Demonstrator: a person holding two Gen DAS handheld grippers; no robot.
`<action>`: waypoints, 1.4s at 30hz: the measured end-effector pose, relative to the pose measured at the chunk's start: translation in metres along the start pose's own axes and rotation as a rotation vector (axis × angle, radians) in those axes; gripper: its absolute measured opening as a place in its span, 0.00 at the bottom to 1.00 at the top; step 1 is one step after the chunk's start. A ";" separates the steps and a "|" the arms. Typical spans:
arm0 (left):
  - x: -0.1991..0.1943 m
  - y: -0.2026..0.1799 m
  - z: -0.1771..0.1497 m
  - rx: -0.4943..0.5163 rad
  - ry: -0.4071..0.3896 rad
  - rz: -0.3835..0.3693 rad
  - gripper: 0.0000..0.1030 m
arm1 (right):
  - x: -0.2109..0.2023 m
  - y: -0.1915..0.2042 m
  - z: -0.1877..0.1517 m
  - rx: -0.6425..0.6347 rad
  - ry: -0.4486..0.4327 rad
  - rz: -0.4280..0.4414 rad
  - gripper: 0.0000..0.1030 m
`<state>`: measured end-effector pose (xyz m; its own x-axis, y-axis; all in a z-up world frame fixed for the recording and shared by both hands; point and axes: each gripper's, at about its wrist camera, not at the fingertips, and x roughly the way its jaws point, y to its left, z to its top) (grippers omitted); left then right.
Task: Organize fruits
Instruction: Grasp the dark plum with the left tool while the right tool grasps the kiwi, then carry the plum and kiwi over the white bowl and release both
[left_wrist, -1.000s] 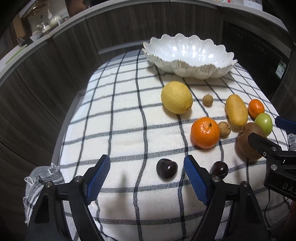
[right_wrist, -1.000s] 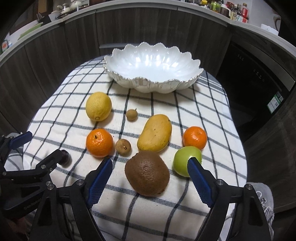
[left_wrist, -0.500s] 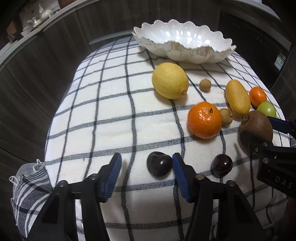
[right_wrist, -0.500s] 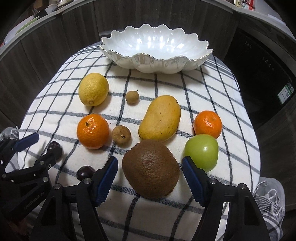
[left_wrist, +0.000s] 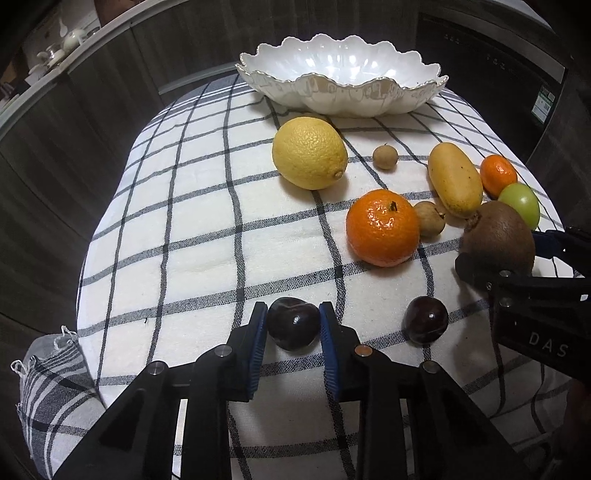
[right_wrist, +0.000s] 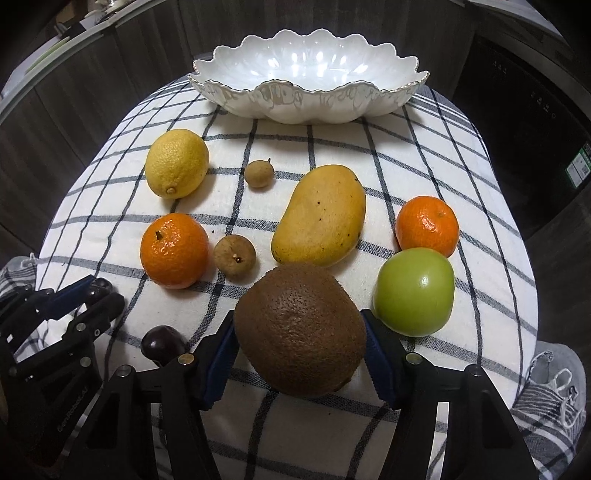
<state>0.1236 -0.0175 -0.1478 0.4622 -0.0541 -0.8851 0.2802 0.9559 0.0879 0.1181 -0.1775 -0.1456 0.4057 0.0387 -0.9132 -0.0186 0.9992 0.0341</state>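
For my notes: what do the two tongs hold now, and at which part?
Left tongs: shut on a cherry, across its sides. Right tongs: closing around the kiwi, pads at its sides.

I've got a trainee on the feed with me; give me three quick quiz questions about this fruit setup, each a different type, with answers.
1. True or false: the white scalloped bowl already holds fruit.
2. Multiple choice: the left gripper is shut on A) the lemon B) a dark cherry C) a longan.
3. Fill in: the right gripper, jaws closing, has the ___ between them.

Key: 1 false; 2 B; 3 kiwi.
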 end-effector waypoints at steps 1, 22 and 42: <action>-0.001 0.000 0.000 0.002 -0.005 0.000 0.27 | 0.000 0.000 0.000 0.002 0.001 0.003 0.62; -0.058 0.009 0.034 -0.005 -0.150 0.010 0.27 | -0.063 0.003 0.024 -0.012 -0.164 -0.005 0.61; -0.082 0.008 0.145 -0.006 -0.300 -0.042 0.27 | -0.106 -0.024 0.117 -0.018 -0.351 -0.046 0.61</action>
<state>0.2096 -0.0474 -0.0083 0.6782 -0.1758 -0.7135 0.3000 0.9526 0.0505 0.1823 -0.2057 -0.0020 0.6961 -0.0046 -0.7179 -0.0077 0.9999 -0.0139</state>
